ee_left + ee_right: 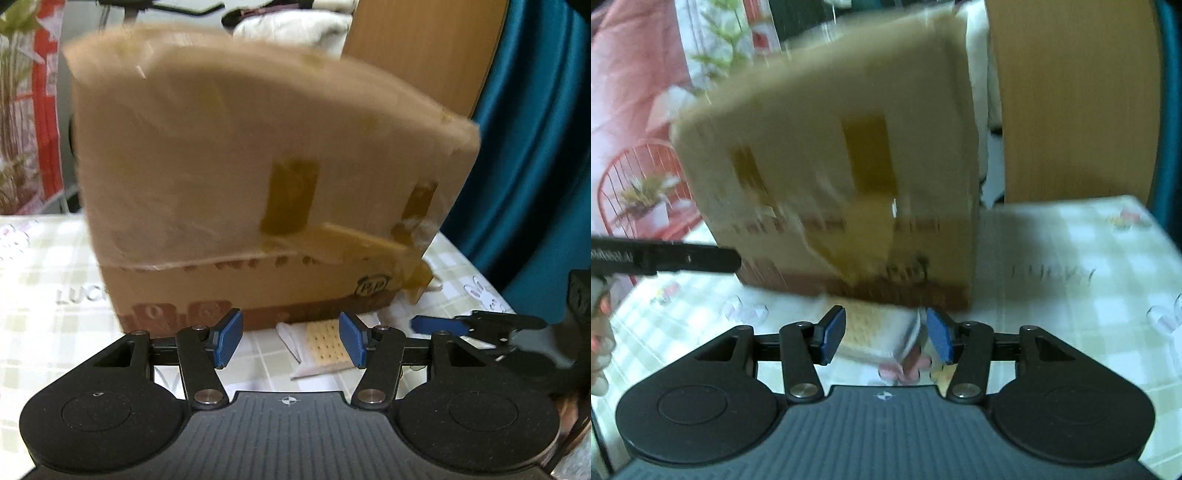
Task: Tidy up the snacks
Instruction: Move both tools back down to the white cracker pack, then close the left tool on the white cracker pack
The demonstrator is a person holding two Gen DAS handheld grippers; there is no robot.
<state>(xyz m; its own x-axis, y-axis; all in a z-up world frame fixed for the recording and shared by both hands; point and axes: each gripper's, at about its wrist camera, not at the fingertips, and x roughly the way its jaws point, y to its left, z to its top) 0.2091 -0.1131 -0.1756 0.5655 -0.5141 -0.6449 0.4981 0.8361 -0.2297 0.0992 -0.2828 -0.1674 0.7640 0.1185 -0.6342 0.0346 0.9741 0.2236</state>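
A cardboard box (pixel 258 177) patched with strips of brown tape (pixel 291 195) stands on a table covered by a pale checked cloth (pixel 48 266) with small cartoon prints. Both views are smeared by blur, the box most of all.

In the left wrist view, the left gripper (pixel 291 338) points down toward the cloth just in front of the box's near bottom edge. Its blue pads (pixel 229 338) stand moderately apart with nothing pinched between them. Beyond the gap, a packet of crackers (pixel 325 345) in a clear wrapper lies flat on the cloth, close to the foot of the box. None of the pads touch it. At the right side of this view the other tool's blue fingertip and black linkage reach in over the cloth, near the packet.

In the right wrist view, the right gripper (pixel 886 334) hangs over the same packet (pixel 879 332), which shows as a blurred pale shape directly between and beyond its pads (pixel 834 334). The jaws are fairly narrow, yet a gap shows on each side and the pads do not press on the packet. The left tool's black finger (pixel 665 260) crosses in from the left edge, in front of the box's lower left corner.

Behind the table stand a wooden panel (pixel 1071 99) and a blue curtain (pixel 535 129).
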